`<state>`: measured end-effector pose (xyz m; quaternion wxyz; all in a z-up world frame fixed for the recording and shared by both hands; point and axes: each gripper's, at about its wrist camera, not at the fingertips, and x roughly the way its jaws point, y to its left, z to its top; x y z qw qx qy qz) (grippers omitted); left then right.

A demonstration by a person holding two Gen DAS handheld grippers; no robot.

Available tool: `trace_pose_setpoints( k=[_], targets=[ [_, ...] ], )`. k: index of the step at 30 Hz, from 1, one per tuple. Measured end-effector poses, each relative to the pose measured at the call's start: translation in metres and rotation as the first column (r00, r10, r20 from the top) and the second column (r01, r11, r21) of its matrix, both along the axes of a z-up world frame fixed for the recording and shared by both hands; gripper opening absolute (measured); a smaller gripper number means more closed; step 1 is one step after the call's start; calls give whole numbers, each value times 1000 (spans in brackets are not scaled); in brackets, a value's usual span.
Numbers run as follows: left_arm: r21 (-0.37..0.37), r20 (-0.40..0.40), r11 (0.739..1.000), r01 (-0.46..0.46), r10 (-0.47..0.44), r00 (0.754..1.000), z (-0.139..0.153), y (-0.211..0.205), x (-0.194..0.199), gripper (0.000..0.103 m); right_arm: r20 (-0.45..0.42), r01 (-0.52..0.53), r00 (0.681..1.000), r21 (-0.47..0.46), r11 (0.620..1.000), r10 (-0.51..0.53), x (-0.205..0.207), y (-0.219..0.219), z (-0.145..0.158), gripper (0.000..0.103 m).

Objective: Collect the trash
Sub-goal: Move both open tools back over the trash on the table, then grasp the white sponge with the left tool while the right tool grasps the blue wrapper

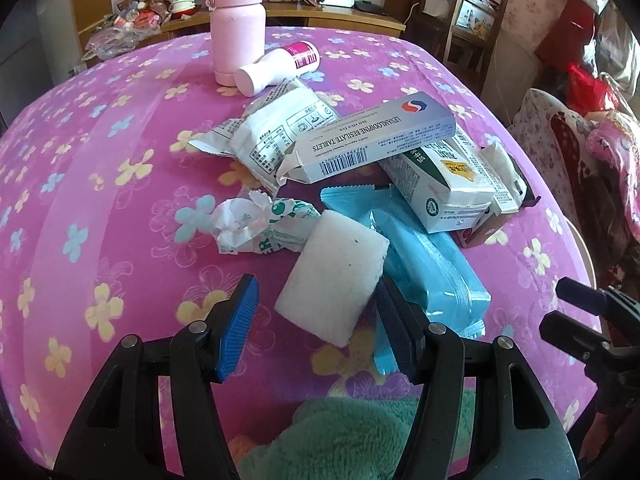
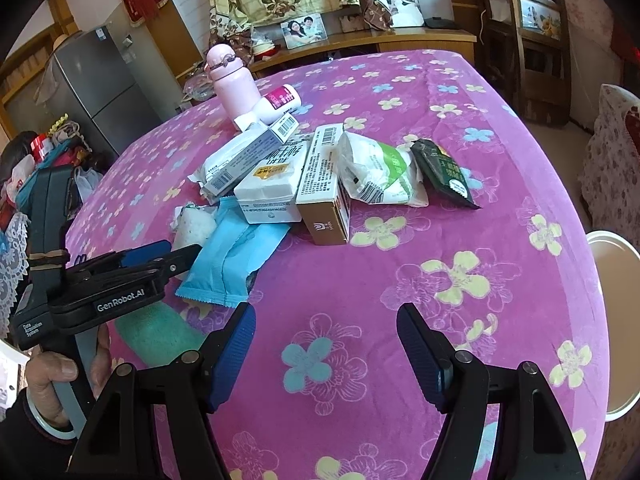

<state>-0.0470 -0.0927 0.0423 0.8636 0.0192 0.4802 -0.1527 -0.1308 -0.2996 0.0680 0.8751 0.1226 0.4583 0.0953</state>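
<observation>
The left gripper [image 1: 316,320] has its fingers spread on both sides of a white foam block [image 1: 334,276], not pressing it. The block lies on the pink flowered worktop [image 1: 120,240], leaning on a blue packet [image 1: 432,268]. Just behind sit a crumpled wrapper [image 1: 256,226], a long pill box [image 1: 372,136] and other boxes (all in one messy heap). The right gripper [image 2: 326,356] hovers over bare cloth, fingers spread wide, nothing between them. A pink bottle [image 1: 238,28] stands farther back.

Left tongs [image 1: 318,330] gape around a white sponge block [image 1: 334,276] on the table [image 1: 100,200]; blue packet [image 1: 436,276] at three o'clock.
</observation>
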Motion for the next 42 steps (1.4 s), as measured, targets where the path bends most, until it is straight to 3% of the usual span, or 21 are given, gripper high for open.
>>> trace_pose_setpoints(
  k=[2,4,13,23,24,26,27,37,42],
  targets=[
    [-25,-22,1000,2,-3,1000,-2,2,3,55,-6,-1,1000,8,1000,1,3,2,0,71],
    [-45,-30,999,3,-5,1000,-2,5,4,40,-9,-3,1000,14,1000,3,6,6,0,72],
    [-24,38,999,-37,38,999,19,34,-12,37,-18,-41,999,10,999,41,34,44,5,76],
    [-26,46,997,-79,80,996,22,55,-19,38,-92,-68,994,-50,996,64,75,85,-11,77],
    [-32,44,996,-80,81,996,22,55,-20,38,-99,-74,993,-59,996,68,77,86,-14,76],
    [-40,44,996,-76,78,996,23,54,-21,38,-111,-90,991,-76,993,81,80,86,-19,53],
    [-39,48,997,-71,73,996,24,52,-23,38,-114,-96,990,-73,993,87,80,85,-21,53],
    [-63,74,997,-48,53,996,38,34,-37,37,-99,-184,976,86,979,192,35,43,-3,49],
    [-68,85,998,-14,20,996,45,14,-47,38,-73,-185,979,78,980,191,3,23,6,48]
  ],
)
